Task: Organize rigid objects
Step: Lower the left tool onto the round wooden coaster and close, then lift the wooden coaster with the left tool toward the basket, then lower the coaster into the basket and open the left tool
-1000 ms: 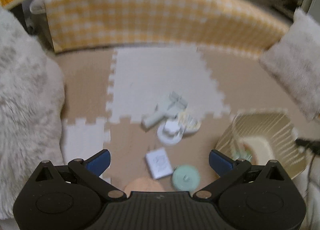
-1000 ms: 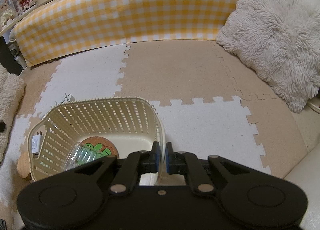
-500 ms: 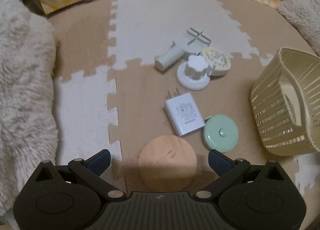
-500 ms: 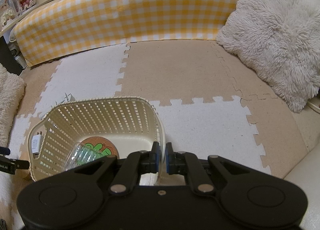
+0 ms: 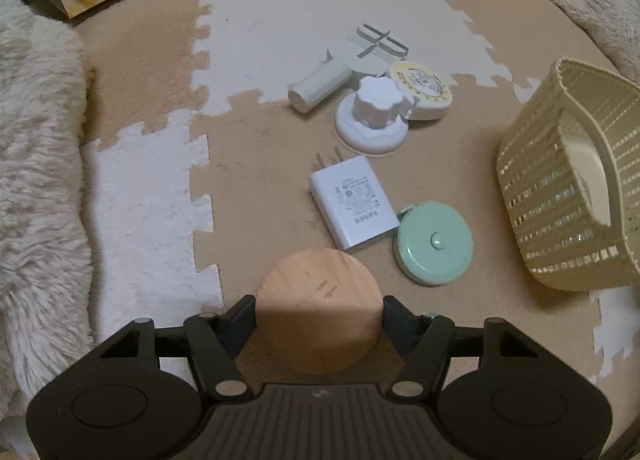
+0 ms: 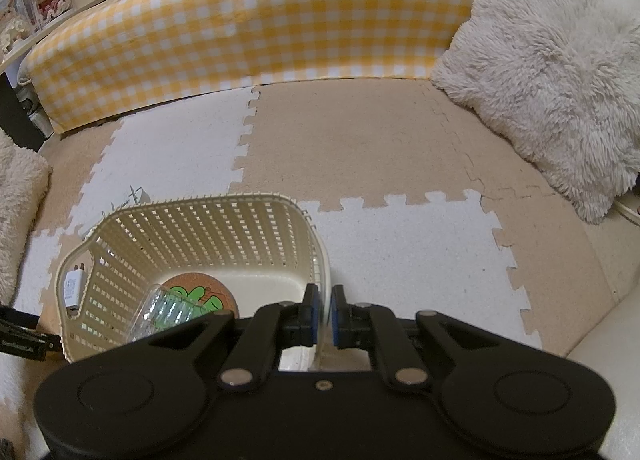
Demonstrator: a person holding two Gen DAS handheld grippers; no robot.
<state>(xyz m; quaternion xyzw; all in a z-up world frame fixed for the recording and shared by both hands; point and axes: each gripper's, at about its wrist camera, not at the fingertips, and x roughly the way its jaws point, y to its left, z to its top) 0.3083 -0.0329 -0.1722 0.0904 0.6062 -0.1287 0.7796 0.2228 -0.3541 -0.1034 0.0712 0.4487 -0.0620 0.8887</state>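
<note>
The left gripper (image 5: 319, 314) has just been closing, and its jaws now sit against the two sides of the round wooden disc (image 5: 318, 310) that lies flat on the foam mat (image 5: 256, 164) between them; the fingers (image 5: 244, 316) appear to pinch its rim. Just beyond the fingertips lies the white charger (image 5: 351, 207), prongs pointing away, and to its right, touching it, the mint tape measure (image 5: 434, 243). Farther ahead stands the white knob on its round base (image 5: 374, 116), with the yellow-rimmed round tin (image 5: 422, 90) and a pale handled tool (image 5: 332, 78) behind it. Off to the right of the fingers is the cream basket (image 5: 560, 196).

The right gripper (image 6: 325, 318) is pressed shut on the basket's near rim (image 6: 323, 260), holding it steady. Past those fingers, inside the basket, lie a cork coaster with a green print (image 6: 200, 294) and a clear packet (image 6: 168, 310).

The step in hand looks like the pick-up of the disc. The next move likely calls for a firm squeeze, a straight lift off the mat, then a carry to the right over the basket's rim without knocking the charger or tape measure; a thin flat disc could slip if gripped only at its edge.
</note>
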